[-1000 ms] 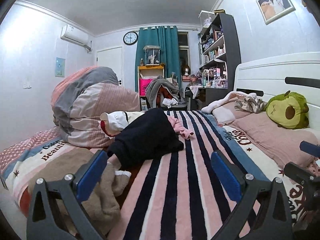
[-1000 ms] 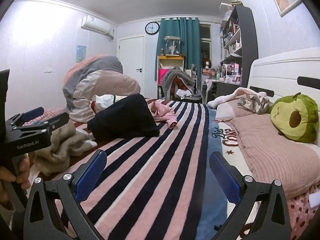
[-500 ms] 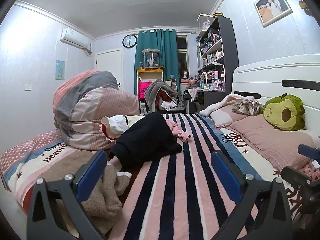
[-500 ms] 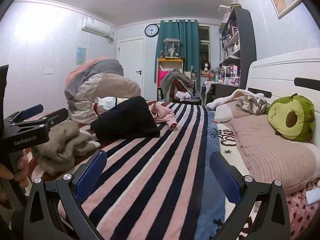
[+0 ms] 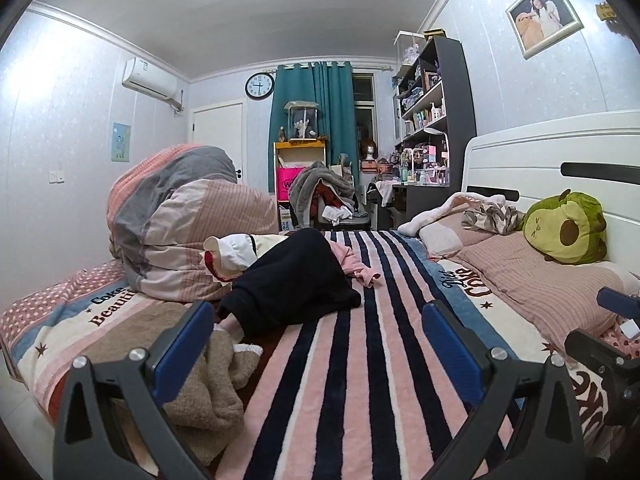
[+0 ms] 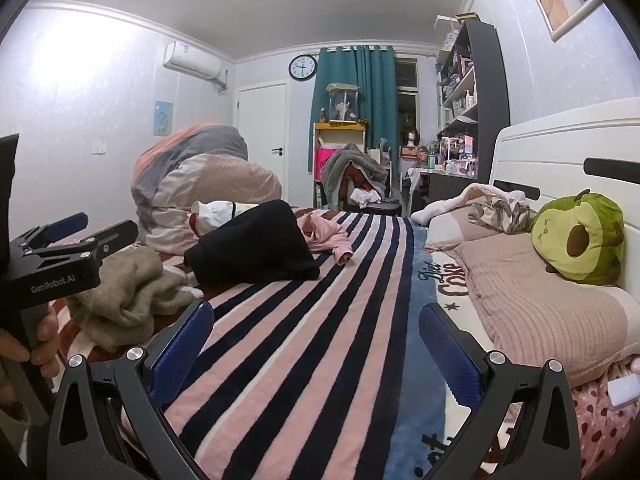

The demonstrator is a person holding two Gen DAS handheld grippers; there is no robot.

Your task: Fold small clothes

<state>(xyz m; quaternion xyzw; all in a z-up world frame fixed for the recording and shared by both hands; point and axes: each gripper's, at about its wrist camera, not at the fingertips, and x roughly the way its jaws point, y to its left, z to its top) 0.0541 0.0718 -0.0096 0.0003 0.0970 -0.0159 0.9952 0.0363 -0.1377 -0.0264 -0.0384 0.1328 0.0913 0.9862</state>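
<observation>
Clothes (image 5: 288, 296) beyond both empty, spread jaws.

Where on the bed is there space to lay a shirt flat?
The striped blanket is bare between the crumpled beige garment and the long pink pillow, in front of the black garment. Farther back it is crowded: black garment, pink top, rolled duvet.

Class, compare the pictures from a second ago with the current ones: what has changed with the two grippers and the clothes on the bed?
Both cameras have tipped up a little, so the bed sits lower in both views. Nothing was gripped or released: the left gripper and right gripper stay open and empty. The black garment, beige garment and pink garment lie where they were on the striped blanket.
</observation>
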